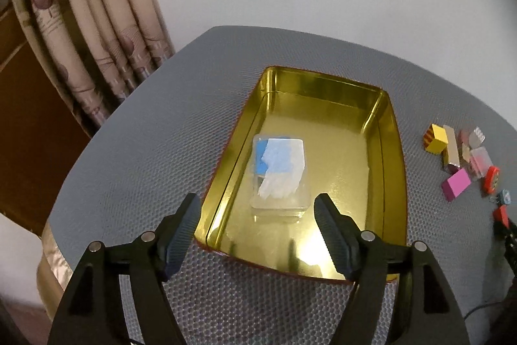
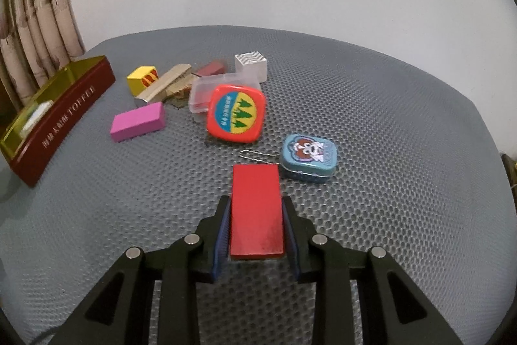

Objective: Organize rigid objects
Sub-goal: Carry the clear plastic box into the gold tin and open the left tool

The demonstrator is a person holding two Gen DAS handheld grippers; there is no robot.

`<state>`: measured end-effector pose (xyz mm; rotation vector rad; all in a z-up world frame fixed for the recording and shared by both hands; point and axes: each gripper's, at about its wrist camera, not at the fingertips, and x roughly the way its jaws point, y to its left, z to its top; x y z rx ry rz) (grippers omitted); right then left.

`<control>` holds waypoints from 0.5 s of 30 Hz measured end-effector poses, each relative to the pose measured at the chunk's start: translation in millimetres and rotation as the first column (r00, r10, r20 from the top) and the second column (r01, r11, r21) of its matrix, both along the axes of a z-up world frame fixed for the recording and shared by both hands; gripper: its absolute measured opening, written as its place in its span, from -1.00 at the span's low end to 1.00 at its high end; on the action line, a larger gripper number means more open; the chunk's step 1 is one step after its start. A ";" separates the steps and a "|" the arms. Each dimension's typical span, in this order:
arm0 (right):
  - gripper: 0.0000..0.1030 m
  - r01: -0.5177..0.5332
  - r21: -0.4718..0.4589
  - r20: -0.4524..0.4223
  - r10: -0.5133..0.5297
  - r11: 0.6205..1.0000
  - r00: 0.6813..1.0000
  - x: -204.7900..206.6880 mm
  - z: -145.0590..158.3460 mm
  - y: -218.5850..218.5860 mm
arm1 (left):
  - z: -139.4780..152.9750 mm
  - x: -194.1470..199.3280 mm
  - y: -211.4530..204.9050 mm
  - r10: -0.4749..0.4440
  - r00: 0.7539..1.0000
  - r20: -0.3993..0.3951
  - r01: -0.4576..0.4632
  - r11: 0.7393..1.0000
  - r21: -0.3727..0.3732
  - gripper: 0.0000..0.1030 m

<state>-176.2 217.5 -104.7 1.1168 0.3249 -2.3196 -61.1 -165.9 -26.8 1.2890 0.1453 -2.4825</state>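
Observation:
A gold-lined tin box (image 1: 392, 151) with dark red outer walls (image 2: 61, 122) lies open on the grey mesh table. Inside it rests a clear plastic case (image 1: 279, 172) with blue and white contents. My left gripper (image 1: 258, 215) hangs open above the box's near end, and the clear case lies below its fingers, untouched. My right gripper (image 2: 256, 215) is shut on a flat red block (image 2: 256, 210), holding it just above the table. Ahead of it lie a blue tin (image 2: 308, 157), a round-cornered red tin (image 2: 237, 113) and a pink block (image 2: 138, 122).
A cluster of small items sits right of the box: a yellow cube (image 2: 142, 80), a tan bar (image 2: 163, 83), a clear box (image 2: 219, 91), a white patterned cube (image 2: 251, 65), a dark red block (image 2: 210, 69). Curtains (image 1: 97, 31) hang at the left beyond the table edge.

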 end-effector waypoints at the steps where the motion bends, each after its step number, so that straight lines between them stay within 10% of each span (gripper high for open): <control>1: -0.41 0.002 -0.005 0.001 -0.002 1.000 1.000 1.8 2.5 -1.3 | 0.4 1.0 -1.4 0.007 1.000 -0.004 -0.007 1.000 0.003 0.41; 15: -0.41 -0.120 -0.061 -0.019 0.119 0.991 0.993 33.6 44.8 -70.9 | -0.4 5.1 -20.6 0.051 0.999 -0.012 -0.051 0.999 0.012 0.52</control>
